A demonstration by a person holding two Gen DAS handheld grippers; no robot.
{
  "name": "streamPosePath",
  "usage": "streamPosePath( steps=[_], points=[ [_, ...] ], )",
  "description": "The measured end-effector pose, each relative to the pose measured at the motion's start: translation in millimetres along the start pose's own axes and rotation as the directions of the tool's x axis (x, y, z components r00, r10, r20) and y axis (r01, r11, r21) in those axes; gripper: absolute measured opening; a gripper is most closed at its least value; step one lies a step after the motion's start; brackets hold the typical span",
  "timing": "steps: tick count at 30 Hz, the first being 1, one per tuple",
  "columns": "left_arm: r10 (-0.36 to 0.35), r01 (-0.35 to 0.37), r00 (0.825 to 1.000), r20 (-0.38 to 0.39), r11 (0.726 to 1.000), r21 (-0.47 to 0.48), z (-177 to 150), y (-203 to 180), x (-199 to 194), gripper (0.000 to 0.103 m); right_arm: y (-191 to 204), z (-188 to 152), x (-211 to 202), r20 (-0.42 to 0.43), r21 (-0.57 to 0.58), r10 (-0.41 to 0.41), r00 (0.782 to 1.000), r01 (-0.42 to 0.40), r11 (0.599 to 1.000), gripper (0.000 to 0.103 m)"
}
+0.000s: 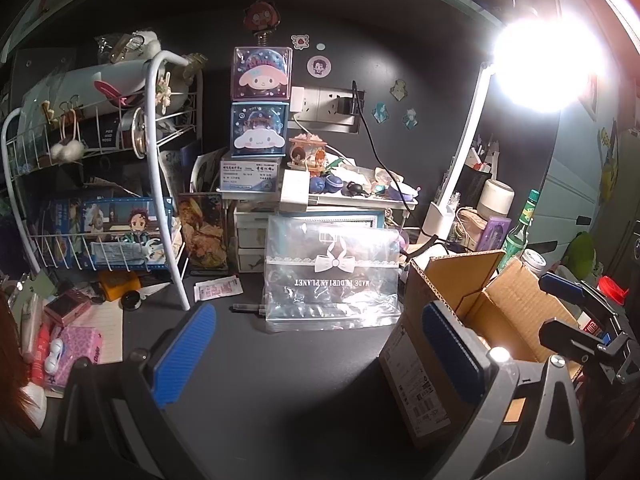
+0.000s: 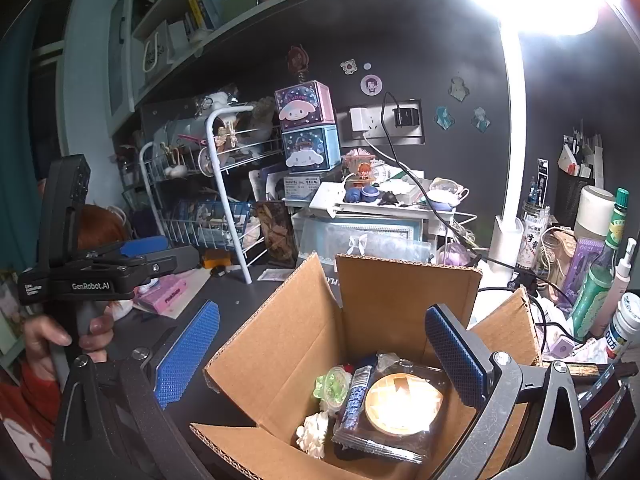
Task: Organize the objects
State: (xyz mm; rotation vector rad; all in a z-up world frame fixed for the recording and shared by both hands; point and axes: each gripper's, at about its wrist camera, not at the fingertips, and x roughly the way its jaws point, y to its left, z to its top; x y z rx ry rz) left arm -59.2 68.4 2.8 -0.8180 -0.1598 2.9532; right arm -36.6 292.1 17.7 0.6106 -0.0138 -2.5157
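The open brown corrugated cardboard box (image 2: 384, 344) stands on the dark tabletop (image 1: 248, 368) at the right side of the clutter, and it is the place things are being gathered into: inside lie a round pale disc in a clear wrapper (image 2: 404, 400), a small green plastic piece (image 2: 332, 386) and a white ruffled scrap (image 2: 314, 434). The right gripper (image 2: 320, 352) hangs directly over the box mouth, its blue-padded fingers (image 2: 454, 346) spread wide and holding nothing. The left gripper (image 1: 320, 352) is likewise wide and empty, and faces the clear plastic pouch with a white bow print (image 1: 332, 276), which stands straight ahead of it, well apart, its long axis running across the line of the fingers. That pouch is just left of the box, so the left hand is the nearer one for it; a grasp would likely meet its top edge broadside. Whether the pouch is a single item or a stack is hard to tell through the glare.
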Motion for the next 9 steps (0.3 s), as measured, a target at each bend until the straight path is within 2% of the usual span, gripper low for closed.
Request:
streamPosePath(
  steps=[9],
  points=[
    [0.006, -0.006, 1.000, 0.013, 1.000, 0.007, 1.3, -0.8, 1.1, 0.102, -2.0, -0.2, 1.4, 0.006, 0.009, 0.003, 1.000, -0.003, 1.000, 0.103]
  ],
)
